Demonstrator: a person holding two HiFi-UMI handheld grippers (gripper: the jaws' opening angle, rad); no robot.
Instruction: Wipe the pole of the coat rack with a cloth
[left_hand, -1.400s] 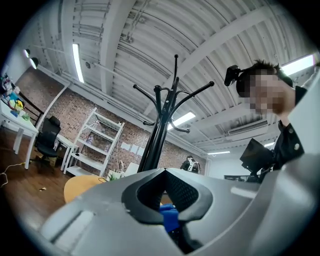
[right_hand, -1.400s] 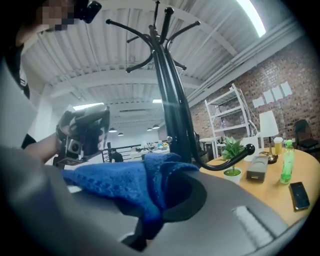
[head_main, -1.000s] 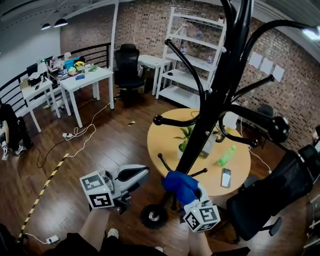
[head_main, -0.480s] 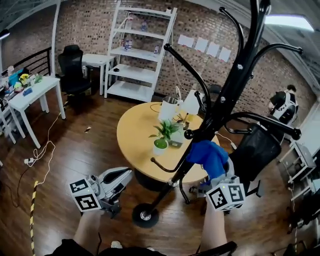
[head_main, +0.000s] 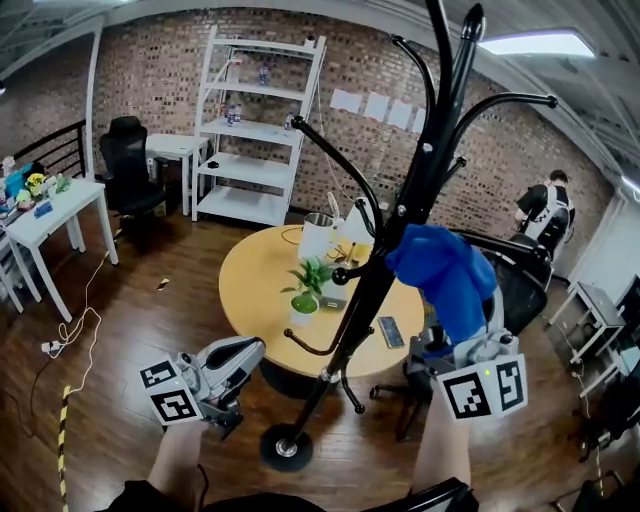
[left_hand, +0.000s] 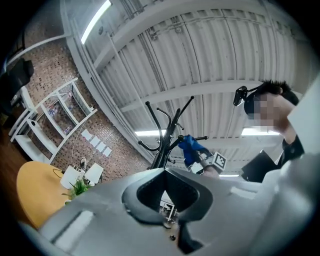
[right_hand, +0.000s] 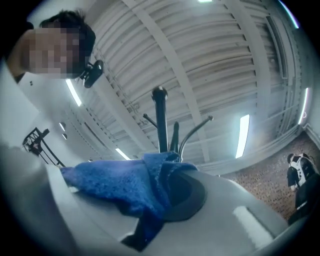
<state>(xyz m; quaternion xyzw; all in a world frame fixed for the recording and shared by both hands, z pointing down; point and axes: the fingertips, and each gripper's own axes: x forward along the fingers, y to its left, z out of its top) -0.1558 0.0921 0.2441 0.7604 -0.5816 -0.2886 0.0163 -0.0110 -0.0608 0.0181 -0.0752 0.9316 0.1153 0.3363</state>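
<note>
While the right gripper grips the blue cloth against the pole, wiping appears part-done, with the upper stretch probably outstanding. Left gripper closed, empty, held low.

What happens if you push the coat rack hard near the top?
It could tip: the rack is tall and thin on one small round base. Its long hooks up high probably make it top-heavy. It looks stiff, so likely no bending.
</note>
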